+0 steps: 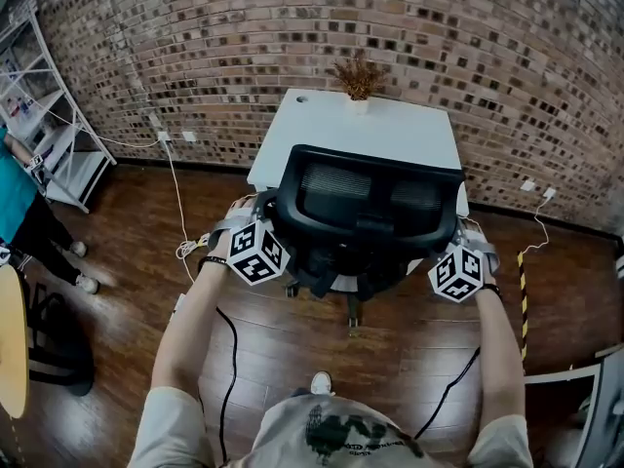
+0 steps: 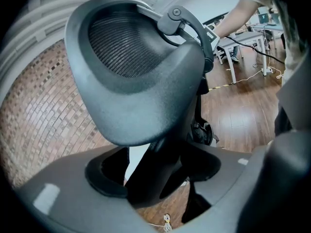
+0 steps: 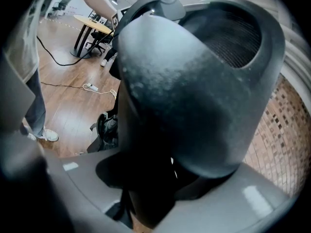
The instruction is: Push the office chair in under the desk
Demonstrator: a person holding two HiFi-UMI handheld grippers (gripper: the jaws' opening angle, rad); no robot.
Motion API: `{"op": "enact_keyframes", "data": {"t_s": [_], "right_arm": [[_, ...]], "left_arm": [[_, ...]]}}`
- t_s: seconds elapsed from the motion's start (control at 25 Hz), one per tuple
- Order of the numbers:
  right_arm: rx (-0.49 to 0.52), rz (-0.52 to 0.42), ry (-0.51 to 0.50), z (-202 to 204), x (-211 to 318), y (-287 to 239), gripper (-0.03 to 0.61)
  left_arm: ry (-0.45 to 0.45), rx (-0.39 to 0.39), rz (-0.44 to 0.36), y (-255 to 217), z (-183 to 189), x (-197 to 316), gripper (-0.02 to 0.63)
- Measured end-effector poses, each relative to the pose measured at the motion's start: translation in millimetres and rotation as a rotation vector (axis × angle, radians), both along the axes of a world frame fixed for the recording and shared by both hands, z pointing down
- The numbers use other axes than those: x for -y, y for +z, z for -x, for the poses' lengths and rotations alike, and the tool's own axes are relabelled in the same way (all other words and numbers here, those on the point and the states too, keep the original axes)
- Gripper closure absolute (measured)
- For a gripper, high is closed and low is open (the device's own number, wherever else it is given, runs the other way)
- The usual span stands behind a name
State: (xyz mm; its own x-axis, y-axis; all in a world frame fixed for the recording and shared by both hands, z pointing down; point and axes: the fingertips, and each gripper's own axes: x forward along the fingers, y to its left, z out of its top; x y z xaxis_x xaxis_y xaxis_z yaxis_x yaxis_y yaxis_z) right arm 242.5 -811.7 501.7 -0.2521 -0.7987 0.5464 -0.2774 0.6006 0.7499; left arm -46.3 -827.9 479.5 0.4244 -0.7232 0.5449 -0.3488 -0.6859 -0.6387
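Left claw (image 1: pixel 271 213) and right claw (image 1: pixel 458 237) each clenched on office chair (image 1: pixel 366 203) backrest sides, white desk (image 1: pixel 390 130) just beyond

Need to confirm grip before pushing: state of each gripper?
Left gripper: closed on the office chair backrest's left edge.
Right gripper: closed on its right edge.

The left forearm (image 1: pixel 190 325) and right forearm (image 1: pixel 497 344) stretch forward, nearly straight. The left gripper (image 1: pixel 267 214) clamps the left edge of the office chair backrest (image 1: pixel 366 198), the right gripper (image 1: pixel 460 234) its right edge, both tilted downward, jaws closed on the frame
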Motion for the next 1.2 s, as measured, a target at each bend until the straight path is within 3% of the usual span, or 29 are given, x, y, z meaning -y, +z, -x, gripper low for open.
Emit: {"op": "enact_keyframes", "data": {"t_s": [0.52, 0.8, 1.2], "right_arm": [[0.008, -0.001, 0.011, 3, 29, -3, 0.348], [0.088, -0.043, 0.072, 2, 27, -11, 0.274], [0.163, -0.100, 0.122, -1, 5, -28, 0.258]], "left_arm": [[0.004, -0.007, 0.001, -4, 3, 28, 0.258], [-0.032, -0.039, -0.017, -3, 5, 23, 0.254], [-0.115, -0.121, -0.070, -19, 22, -2, 0.256]]}}
